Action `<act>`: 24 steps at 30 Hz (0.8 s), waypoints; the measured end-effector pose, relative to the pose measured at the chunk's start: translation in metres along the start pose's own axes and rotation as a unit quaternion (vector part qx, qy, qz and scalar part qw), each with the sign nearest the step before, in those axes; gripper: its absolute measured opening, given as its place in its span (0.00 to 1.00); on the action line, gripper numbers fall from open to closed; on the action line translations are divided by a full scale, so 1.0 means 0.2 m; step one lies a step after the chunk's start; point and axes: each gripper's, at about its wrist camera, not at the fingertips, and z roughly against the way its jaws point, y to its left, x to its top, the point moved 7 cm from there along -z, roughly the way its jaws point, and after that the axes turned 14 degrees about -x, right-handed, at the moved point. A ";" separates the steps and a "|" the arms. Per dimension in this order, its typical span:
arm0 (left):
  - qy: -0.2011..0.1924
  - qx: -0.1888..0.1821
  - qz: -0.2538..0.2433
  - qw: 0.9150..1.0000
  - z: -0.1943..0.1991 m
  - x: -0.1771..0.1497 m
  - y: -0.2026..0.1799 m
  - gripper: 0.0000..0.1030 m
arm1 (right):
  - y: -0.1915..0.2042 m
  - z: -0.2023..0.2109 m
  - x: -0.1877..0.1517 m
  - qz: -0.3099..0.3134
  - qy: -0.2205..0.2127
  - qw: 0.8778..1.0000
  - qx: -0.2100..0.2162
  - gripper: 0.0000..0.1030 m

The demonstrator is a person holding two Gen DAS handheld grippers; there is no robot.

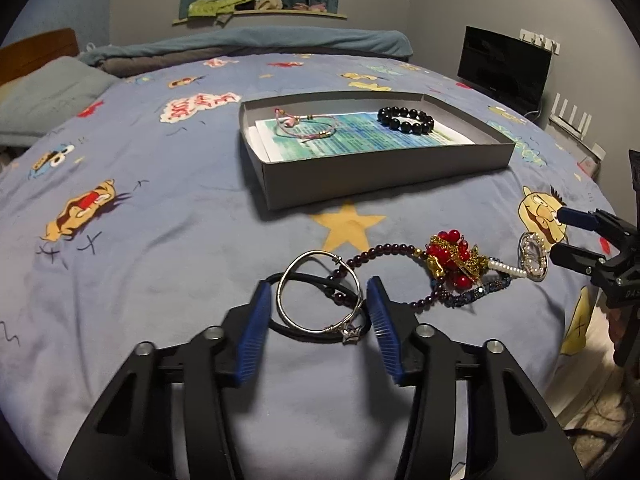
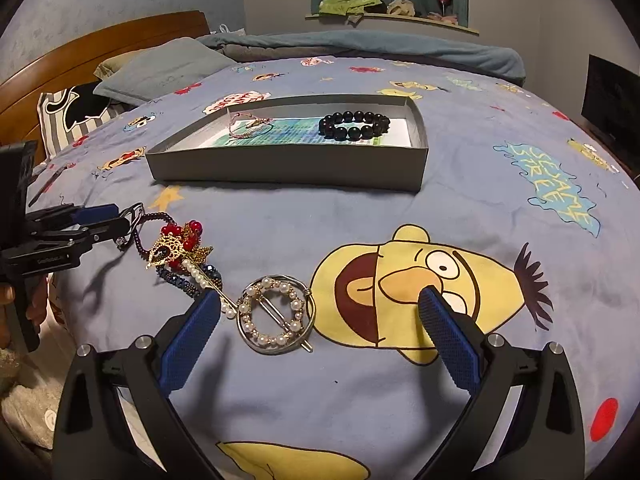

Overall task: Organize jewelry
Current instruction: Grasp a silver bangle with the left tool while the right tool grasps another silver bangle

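A grey box (image 1: 384,174) (image 2: 280,168) on the bed holds a black bead bracelet (image 1: 406,119) (image 2: 354,125) and a pink cord bracelet (image 1: 304,127) (image 2: 248,125). A pile of jewelry lies in front of it. My left gripper (image 1: 318,308) is open around a silver bangle (image 1: 316,292) lying on a black hair tie (image 1: 296,328). A dark purple bead bracelet (image 1: 384,250) and a red and gold hairpin (image 1: 452,260) (image 2: 180,244) lie to the right. My right gripper (image 2: 320,312) is open around a pearl ring clip (image 2: 274,314) (image 1: 532,258).
The blue cartoon bedspread (image 1: 160,260) (image 2: 480,184) covers the bed. Pillows (image 2: 160,68) and a wooden headboard (image 2: 100,52) are at the far left. A folded blanket (image 1: 248,42) lies along the far edge. A dark monitor (image 1: 504,66) stands to the right.
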 end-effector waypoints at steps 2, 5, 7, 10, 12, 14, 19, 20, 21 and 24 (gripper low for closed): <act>0.003 -0.003 0.002 1.000 -0.01 0.00 0.00 0.49 | 0.00 0.00 0.00 -0.001 0.000 1.000 0.001 0.95; 0.011 0.002 0.001 1.000 -0.03 -0.01 0.01 0.49 | 0.00 -0.01 0.00 -0.001 0.004 1.000 0.003 0.95; 0.015 0.002 -0.001 1.000 -0.04 -0.01 0.00 0.49 | 0.01 -0.01 -0.01 -0.001 0.006 1.000 0.005 0.95; 0.017 0.008 -0.007 1.000 -0.05 -0.01 -0.01 0.49 | 0.01 -0.01 -0.02 -0.002 0.008 1.000 0.006 0.95; 0.016 0.014 -0.014 1.000 -0.05 -0.01 -0.02 0.49 | 0.01 -0.01 -0.02 -0.003 0.008 1.000 0.009 0.95; 0.018 0.022 -0.028 0.999 -0.05 -0.01 -0.03 0.48 | 0.02 -0.01 -0.02 -0.002 0.005 1.000 0.012 0.95; 0.016 0.026 -0.034 0.999 -0.05 -0.01 -0.03 0.47 | 0.04 0.01 -0.03 -0.005 -0.002 1.000 0.027 0.91; 0.015 0.026 -0.035 0.999 -0.04 -0.01 -0.03 0.47 | 0.05 0.01 -0.04 -0.003 -0.003 1.000 0.028 0.90; 0.014 0.027 -0.036 0.999 -0.04 -0.01 -0.03 0.47 | 0.06 0.02 -0.04 0.001 -0.007 1.000 0.029 0.88; 0.013 0.026 -0.034 0.999 -0.04 -0.01 -0.03 0.47 | 0.09 0.03 -0.06 0.020 -0.023 0.999 0.020 0.86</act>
